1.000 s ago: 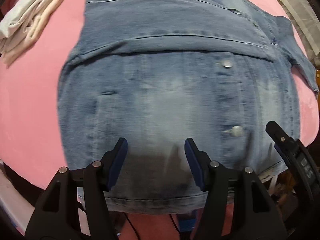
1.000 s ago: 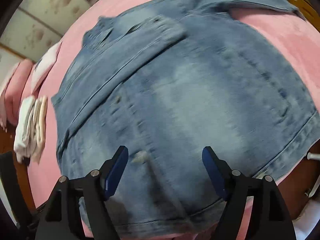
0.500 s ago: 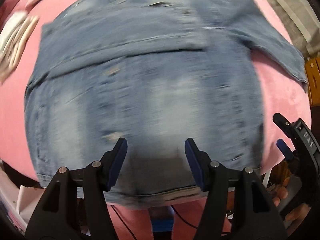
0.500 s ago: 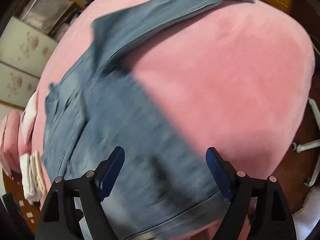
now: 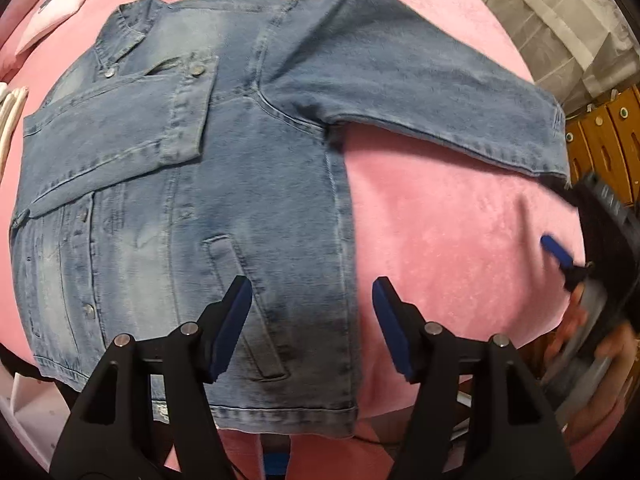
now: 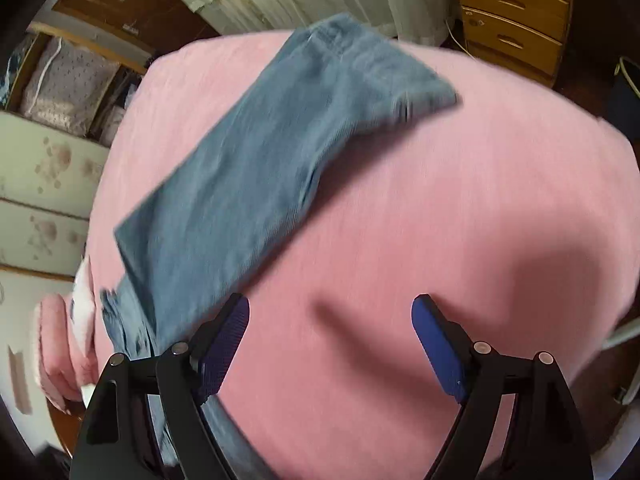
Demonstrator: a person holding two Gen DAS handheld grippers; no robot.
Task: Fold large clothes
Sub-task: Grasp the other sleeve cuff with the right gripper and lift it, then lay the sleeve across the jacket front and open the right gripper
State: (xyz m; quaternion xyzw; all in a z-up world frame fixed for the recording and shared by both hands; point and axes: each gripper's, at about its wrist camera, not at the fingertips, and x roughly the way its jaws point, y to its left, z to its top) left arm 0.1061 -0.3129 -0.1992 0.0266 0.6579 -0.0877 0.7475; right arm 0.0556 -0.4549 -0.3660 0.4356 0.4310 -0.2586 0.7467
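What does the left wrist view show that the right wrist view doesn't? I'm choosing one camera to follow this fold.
Only the left wrist view shows the denim jacket's buttoned front, collar, the sleeve folded across its chest, and the right gripper at the edge. Only the right wrist view shows the shelves behind the bed. Both show the outstretched sleeve, the pink bedcover and wooden drawers.

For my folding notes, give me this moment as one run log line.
denim jacket: flat on pink bed, one sleeve folded, other out | left gripper: opening, empty | right gripper: open, empty
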